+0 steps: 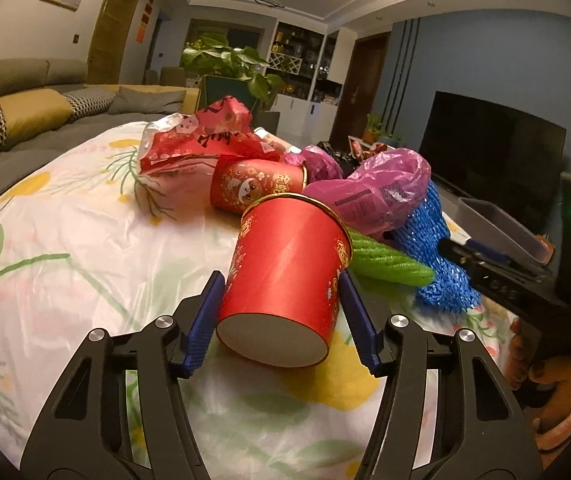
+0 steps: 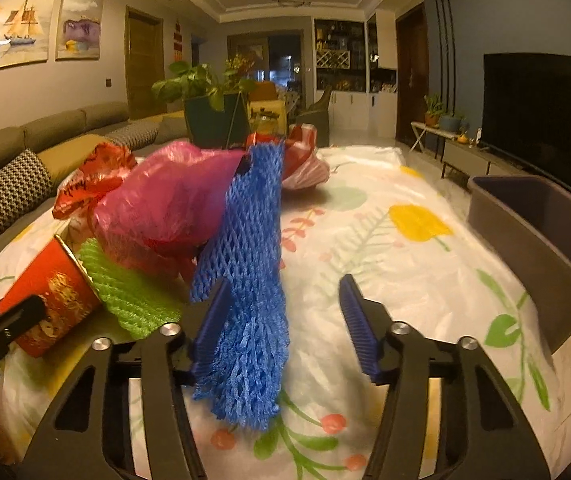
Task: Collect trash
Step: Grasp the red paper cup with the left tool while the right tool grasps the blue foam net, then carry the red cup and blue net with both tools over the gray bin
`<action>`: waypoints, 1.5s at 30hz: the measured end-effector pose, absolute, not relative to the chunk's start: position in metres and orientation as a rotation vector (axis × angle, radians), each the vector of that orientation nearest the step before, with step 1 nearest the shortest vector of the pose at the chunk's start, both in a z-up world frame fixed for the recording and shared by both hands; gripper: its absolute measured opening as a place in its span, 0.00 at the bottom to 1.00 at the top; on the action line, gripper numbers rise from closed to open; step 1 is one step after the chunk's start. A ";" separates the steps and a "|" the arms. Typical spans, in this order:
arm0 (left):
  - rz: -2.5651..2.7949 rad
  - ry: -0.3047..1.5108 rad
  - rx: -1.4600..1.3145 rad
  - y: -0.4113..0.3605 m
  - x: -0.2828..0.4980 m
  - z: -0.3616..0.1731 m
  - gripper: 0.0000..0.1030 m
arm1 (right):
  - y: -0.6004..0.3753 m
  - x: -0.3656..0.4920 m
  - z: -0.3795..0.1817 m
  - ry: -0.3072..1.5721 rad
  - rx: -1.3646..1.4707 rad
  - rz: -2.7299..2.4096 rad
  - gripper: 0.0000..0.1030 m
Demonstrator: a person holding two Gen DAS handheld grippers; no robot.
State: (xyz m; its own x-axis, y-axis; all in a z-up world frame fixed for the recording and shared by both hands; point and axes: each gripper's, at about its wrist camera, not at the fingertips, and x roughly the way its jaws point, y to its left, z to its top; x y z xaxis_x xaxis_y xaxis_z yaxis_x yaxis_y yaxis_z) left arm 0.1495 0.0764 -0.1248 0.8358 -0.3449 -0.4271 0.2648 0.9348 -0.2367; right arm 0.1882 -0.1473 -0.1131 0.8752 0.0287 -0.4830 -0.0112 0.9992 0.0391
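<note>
On the slick floral tablecloth (image 1: 65,216), our left gripper (image 1: 281,320) brackets the red cup (image 1: 285,276), jaws apart, and our right gripper (image 2: 285,328) gapes around the blue foam net (image 2: 249,280), either of which may skid away.

Between my left fingers lies the red cup (image 1: 285,276), filling almost the whole gap. Just behind it the green foam net (image 1: 385,258), the pink bag (image 1: 377,188) and a second cup (image 1: 257,186) block the way forward. On my right side the blue net (image 2: 245,280) hangs at my left pad; right of it the tablecloth (image 2: 405,280) is free up to the grey bin (image 2: 541,232).
</note>
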 end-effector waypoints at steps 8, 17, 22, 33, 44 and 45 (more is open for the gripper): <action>-0.318 0.441 -0.237 0.087 0.139 -0.115 0.55 | -0.143 0.195 -0.123 0.566 0.023 0.059 0.06; -0.292 0.383 -0.257 0.088 0.125 -0.093 0.55 | -0.164 0.166 -0.095 0.454 0.022 -0.003 0.05; -0.285 0.346 -0.241 0.076 0.116 -0.076 0.55 | -0.180 0.147 -0.080 0.404 0.043 -0.028 0.05; -0.337 0.274 -0.167 0.025 0.108 -0.033 0.55 | -0.215 0.114 -0.050 0.320 0.090 -0.053 0.05; -0.511 0.223 -0.134 -0.073 0.141 0.001 0.55 | -0.280 0.098 -0.023 0.237 0.061 -0.233 0.05; -0.533 0.224 -0.137 -0.084 0.145 0.002 0.55 | -0.290 0.099 -0.022 0.229 0.056 -0.265 0.05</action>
State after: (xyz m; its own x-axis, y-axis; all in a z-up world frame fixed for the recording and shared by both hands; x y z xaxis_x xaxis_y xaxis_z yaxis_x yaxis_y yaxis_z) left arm 0.1453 -0.0836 0.0024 0.8378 -0.5168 -0.1761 0.4870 0.8531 -0.1870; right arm 0.0986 -0.2897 -0.0218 0.9392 -0.2535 -0.2318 0.2663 0.9636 0.0252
